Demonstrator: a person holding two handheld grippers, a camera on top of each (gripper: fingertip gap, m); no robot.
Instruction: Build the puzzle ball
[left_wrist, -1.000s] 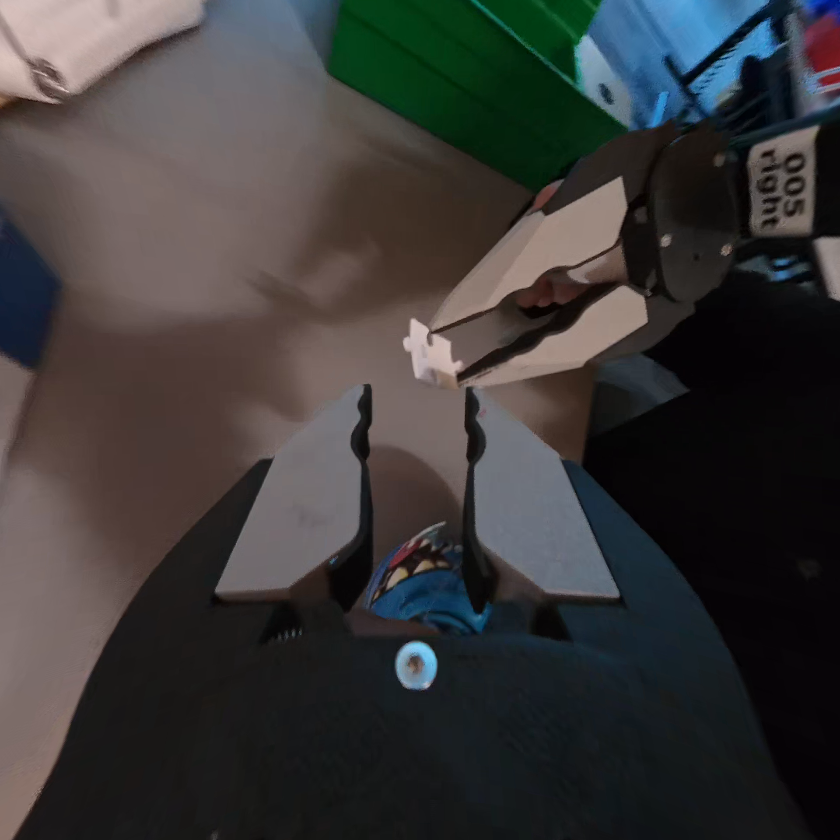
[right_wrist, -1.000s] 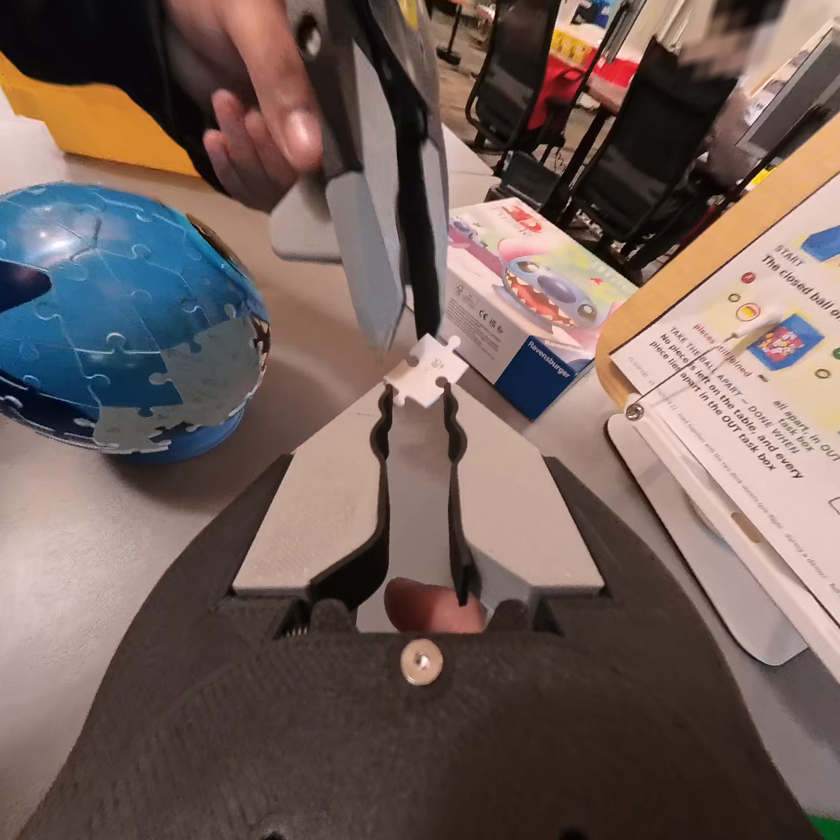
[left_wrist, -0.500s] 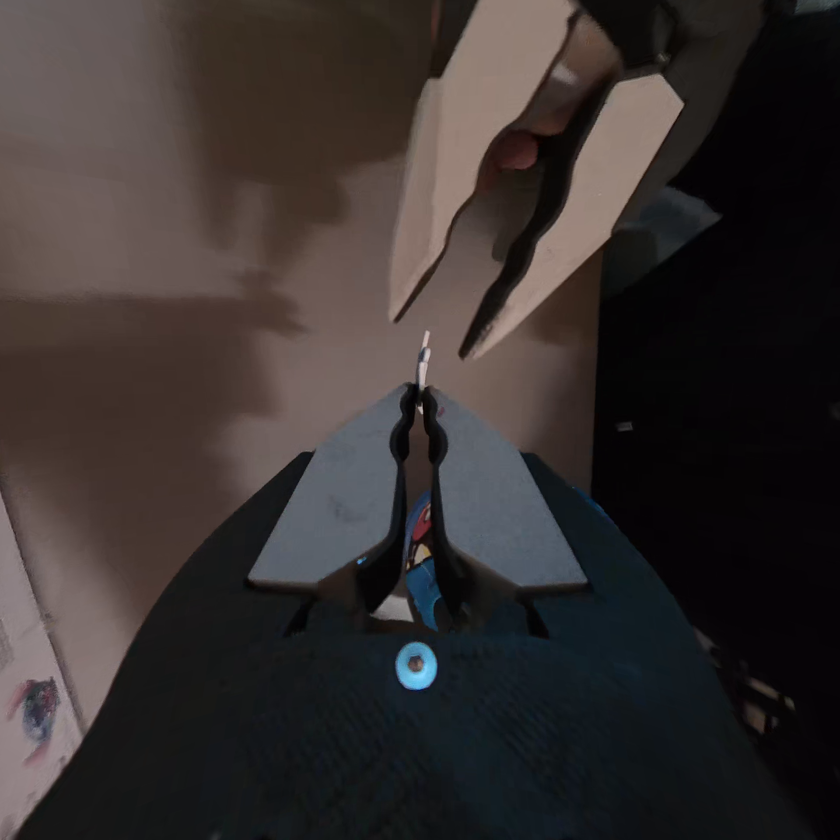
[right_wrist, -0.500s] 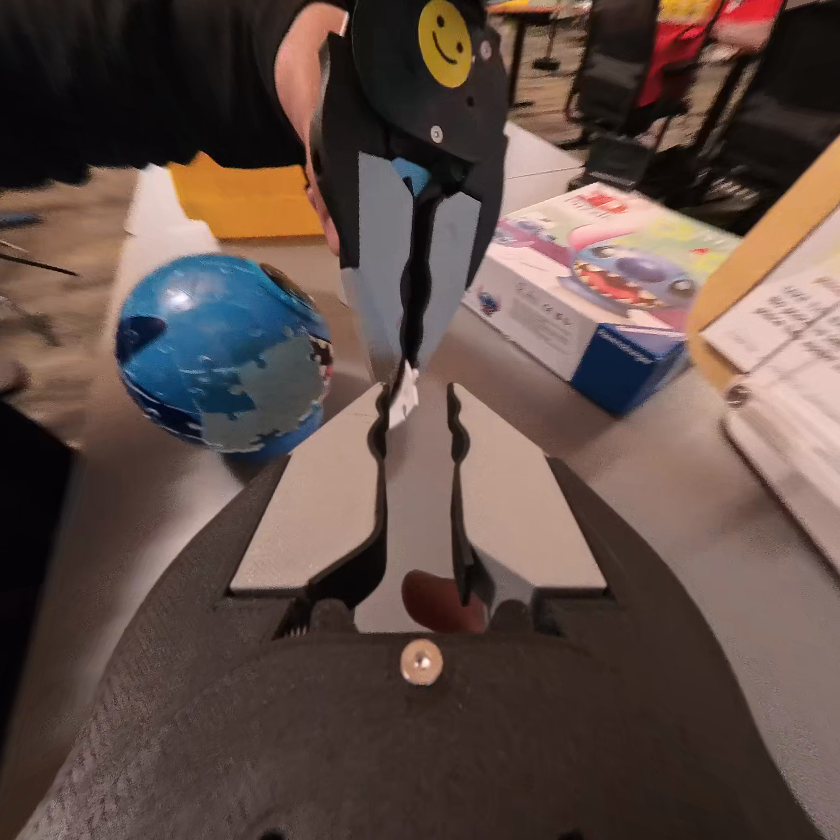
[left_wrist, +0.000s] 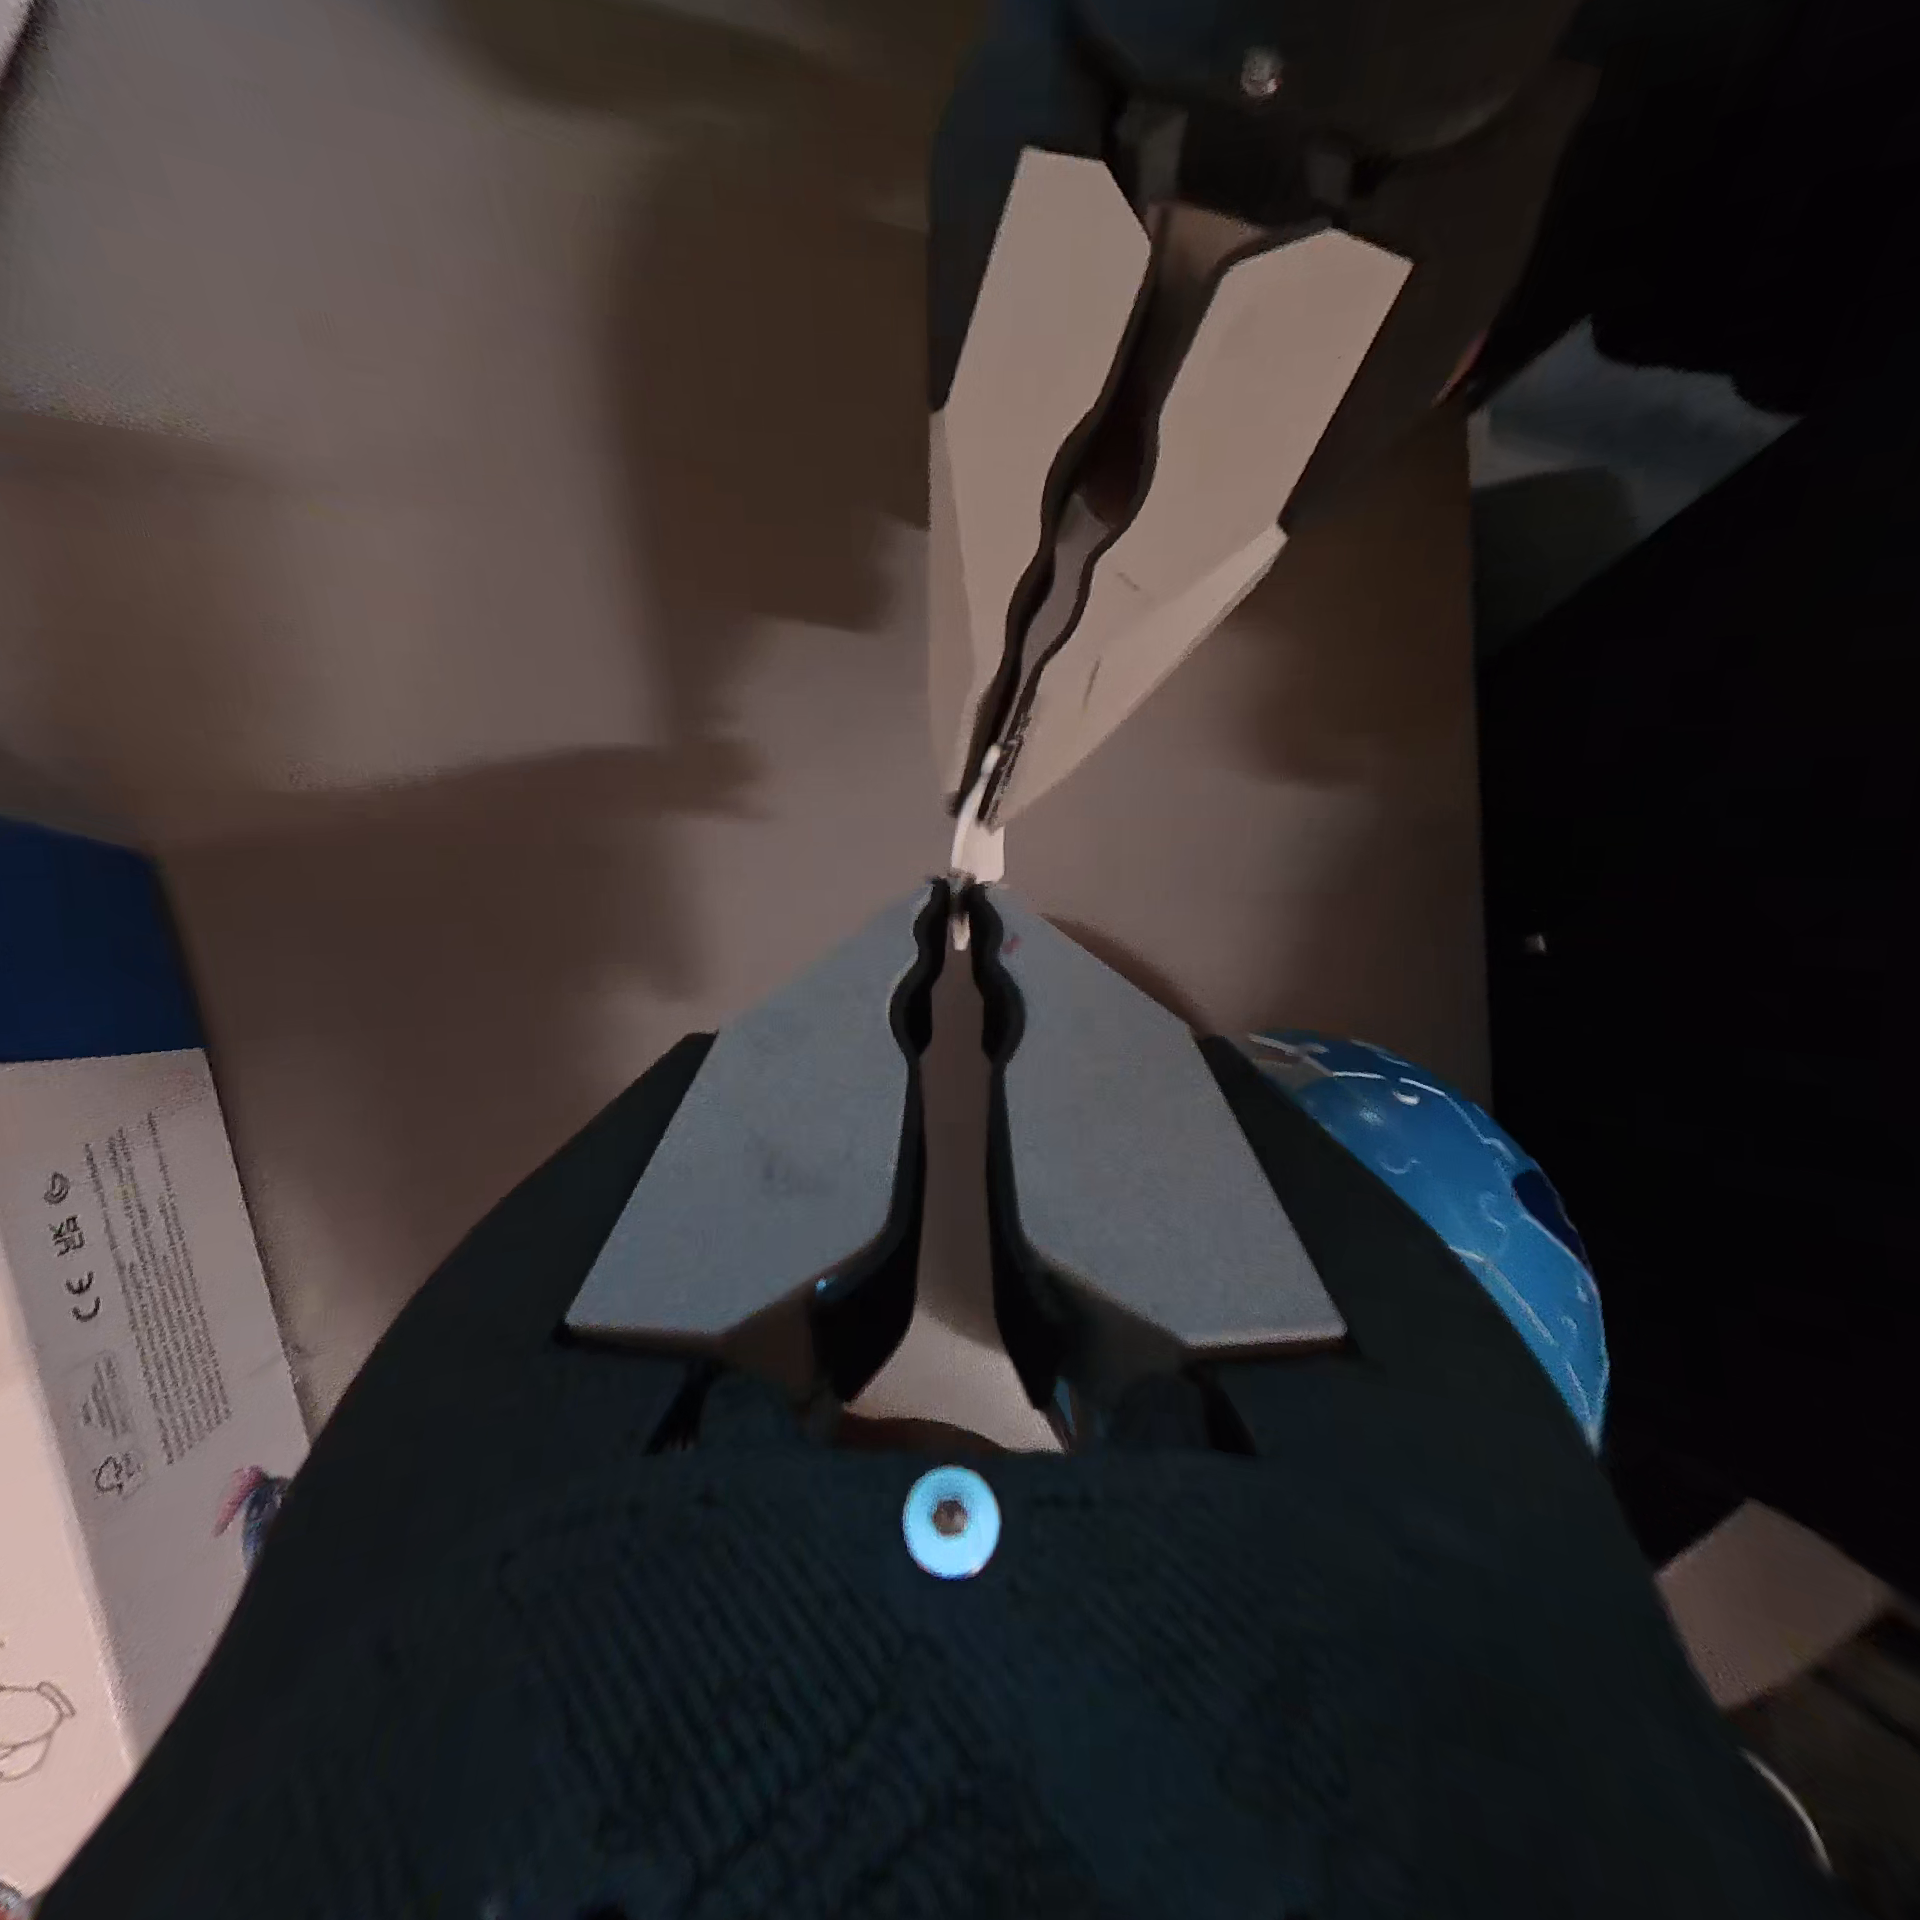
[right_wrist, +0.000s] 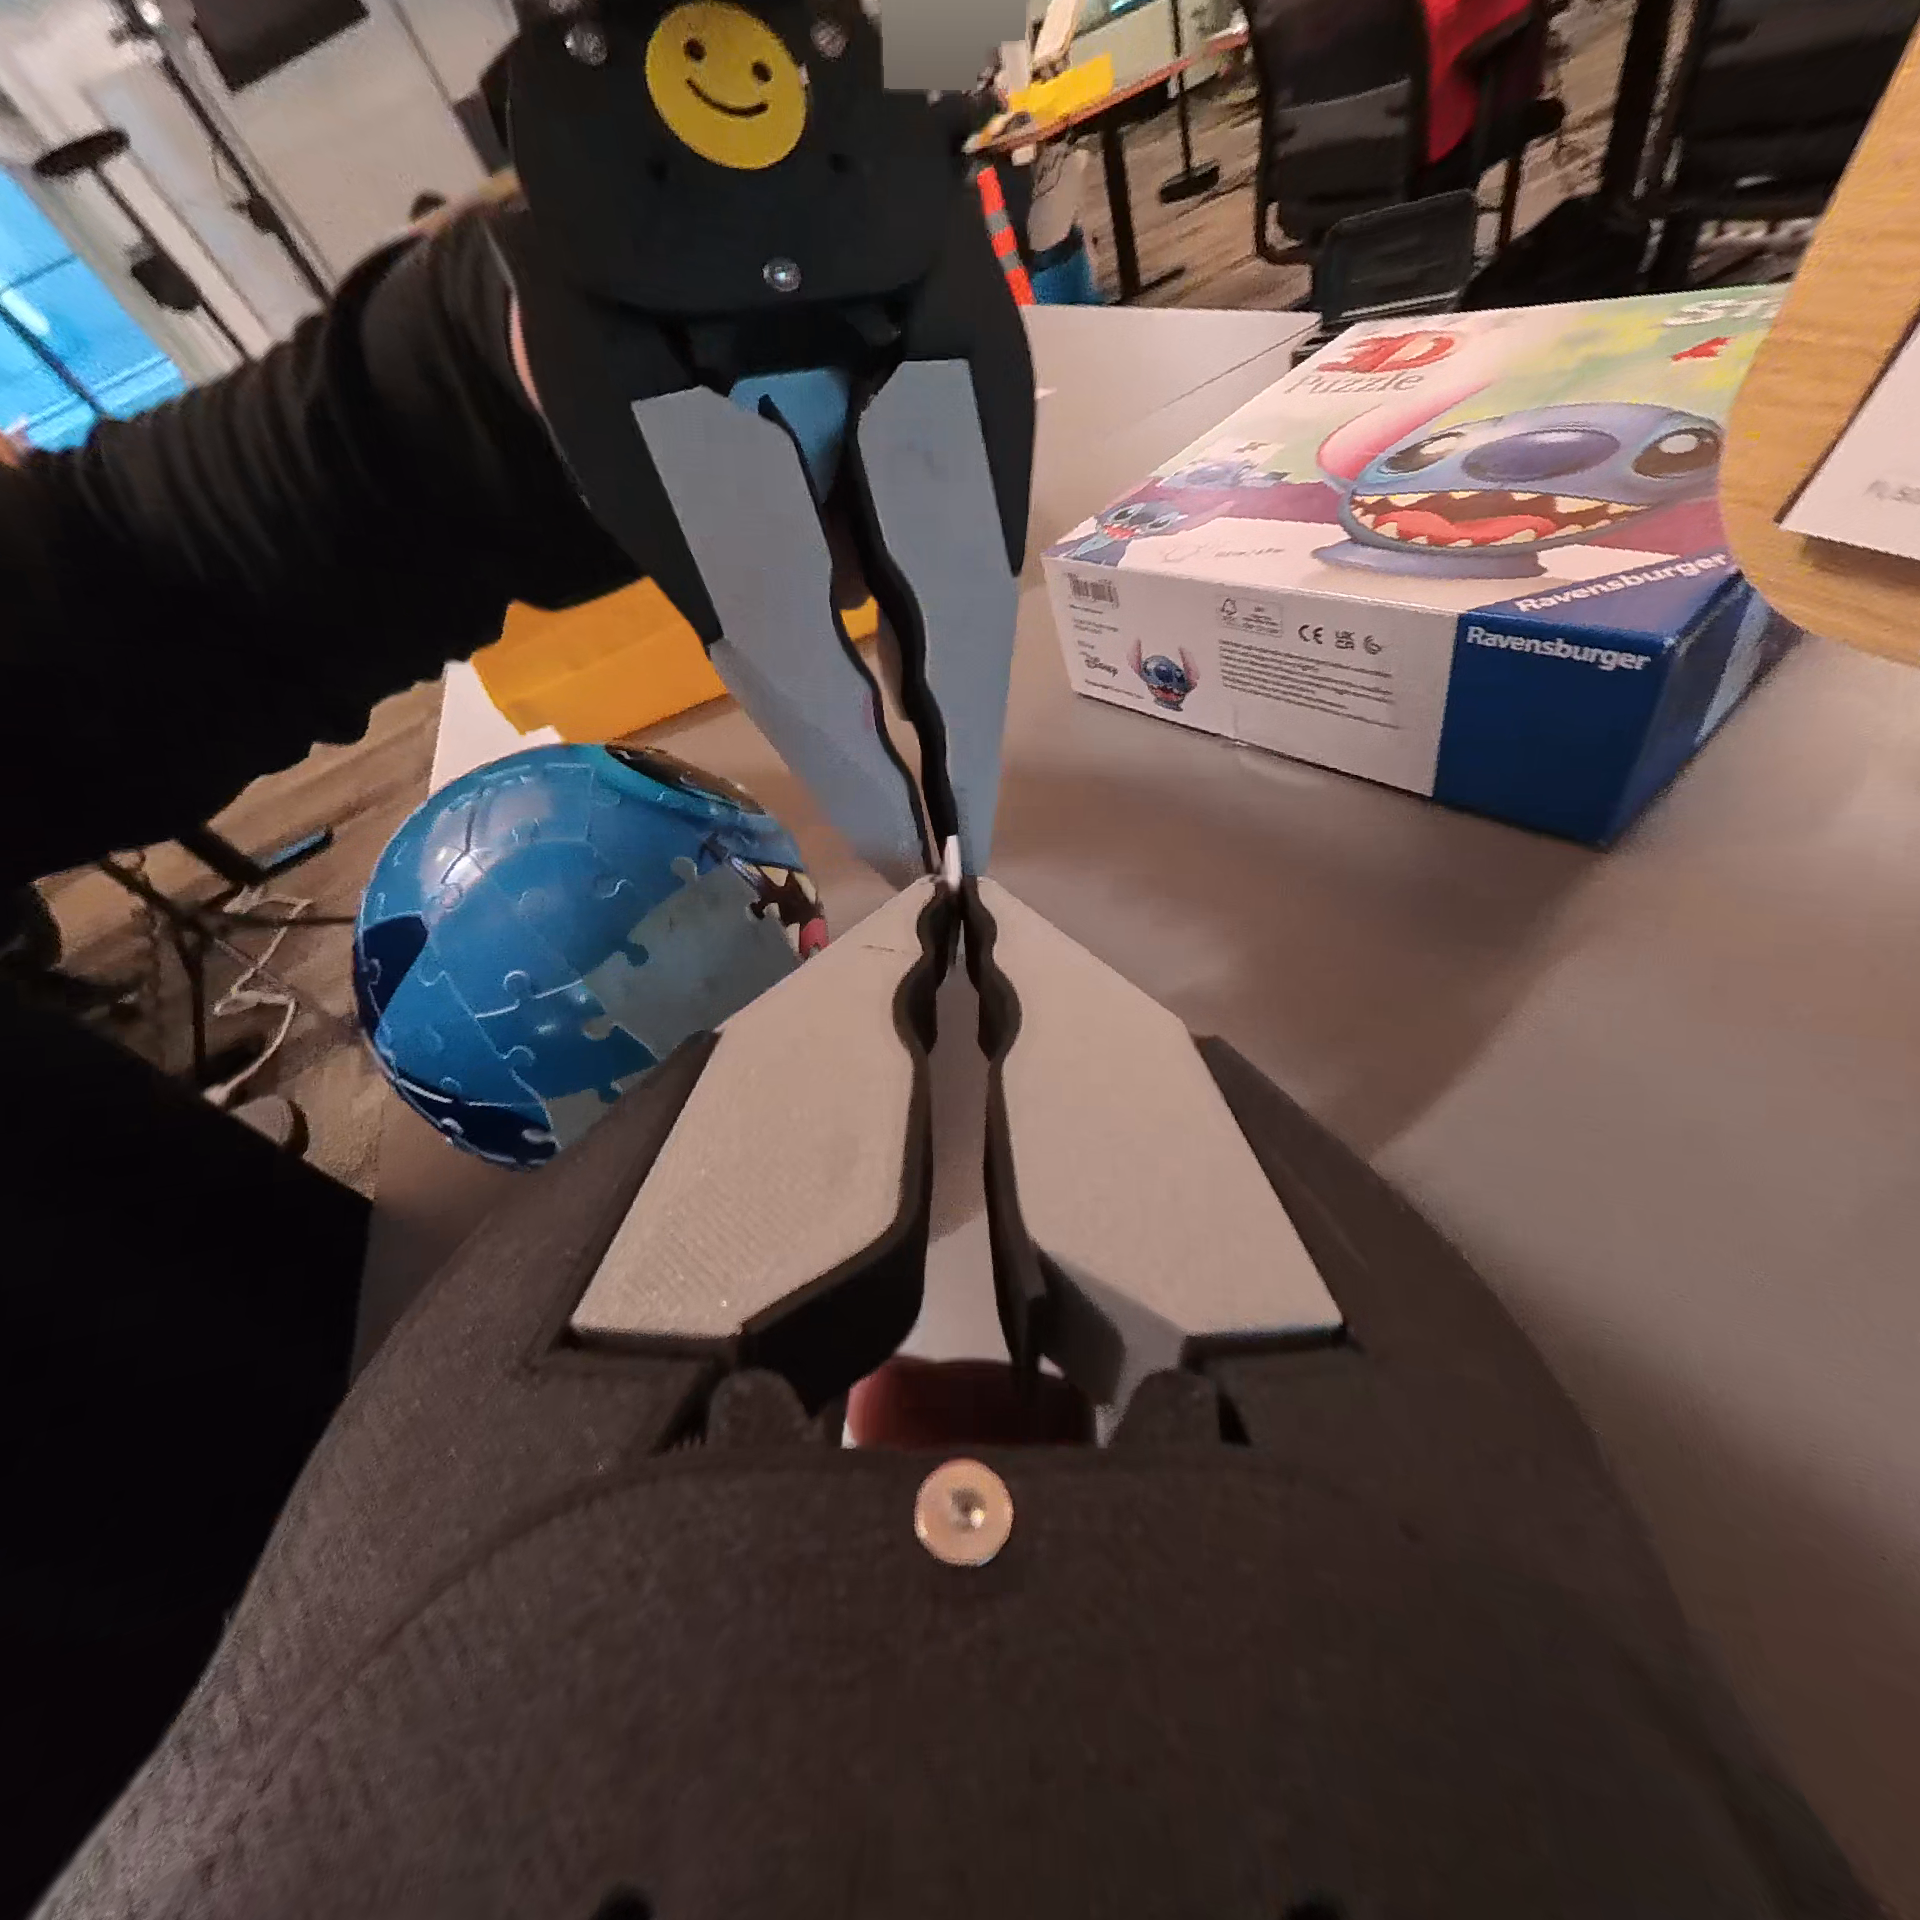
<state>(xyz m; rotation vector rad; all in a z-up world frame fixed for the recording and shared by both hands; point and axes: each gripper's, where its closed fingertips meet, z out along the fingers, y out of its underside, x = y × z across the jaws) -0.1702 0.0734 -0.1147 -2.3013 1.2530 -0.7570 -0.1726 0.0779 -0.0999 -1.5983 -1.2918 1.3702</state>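
White puzzle piece (left_wrist: 977, 844) sits edge-on at frame centre, pinched at once by both claws, tip to tip; left claw (left_wrist: 958, 902) clenched on its lower end, right claw (left_wrist: 987, 795) coming down from upper right, clenched on its upper end; in right wrist view right claw (right_wrist: 954, 902) meets left claw (right_wrist: 943, 854) at centre, piece (right_wrist: 952, 858) only a thin sliver there; blue puzzle ball (right_wrist: 566, 951), partly built with a grey patch, rests on grey counter (right_wrist: 1558, 987) at left centre, near the claws, not touching; puzzle box (right_wrist: 1413, 582) upper right; dark sleeve (right_wrist: 260, 499) upper left.
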